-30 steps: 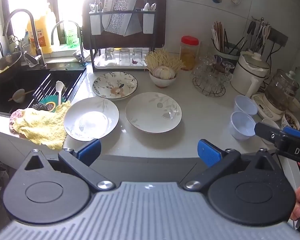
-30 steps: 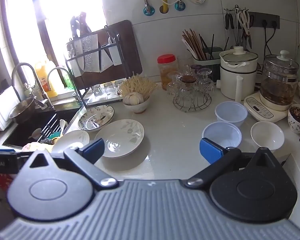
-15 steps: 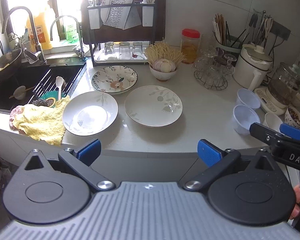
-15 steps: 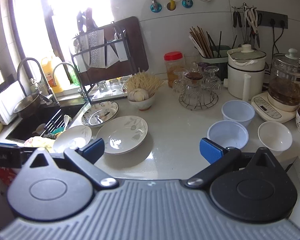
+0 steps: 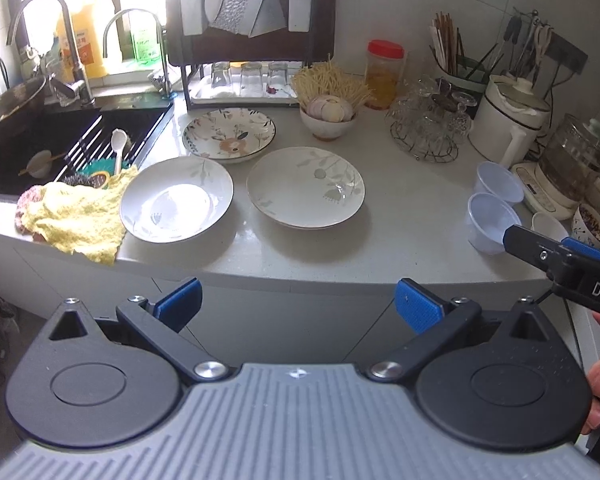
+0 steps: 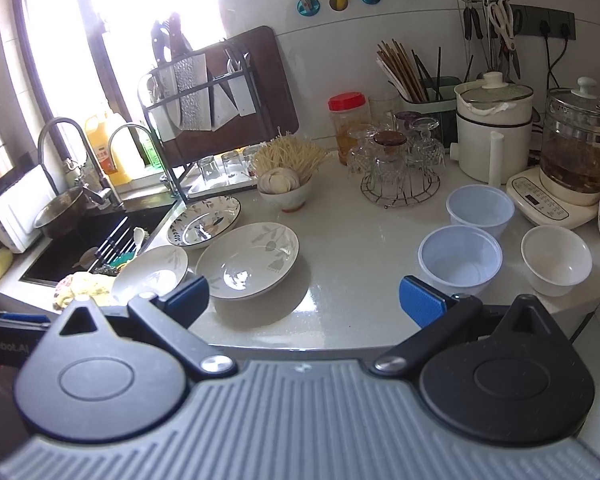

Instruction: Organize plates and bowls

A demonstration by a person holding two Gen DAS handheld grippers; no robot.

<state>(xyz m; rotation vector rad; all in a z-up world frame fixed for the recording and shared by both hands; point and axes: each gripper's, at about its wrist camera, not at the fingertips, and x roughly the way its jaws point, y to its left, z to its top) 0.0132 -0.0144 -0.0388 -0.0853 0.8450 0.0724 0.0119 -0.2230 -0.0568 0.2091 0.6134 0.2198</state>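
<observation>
Plates and bowls waiting on the counter, both grippers wide open and empty.

Left gripper (image 5: 298,306) and right gripper (image 6: 304,294) held back off the near counter edge, gripping nothing. Three glazed plates grouped left of centre: plain plate (image 5: 177,199) near left, touching the yellow cloth (image 5: 74,216); leaf plate (image 5: 305,187) just right of it; floral plate (image 5: 229,133) farther back. Probably heavy, stiff, slick, breakable; best pinched at the raised rim. Two plastic bowls (image 6: 460,260) and white bowl (image 6: 556,259) at right; likely light, thin-walled, easily squeezed, so taken by the lip.
</observation>
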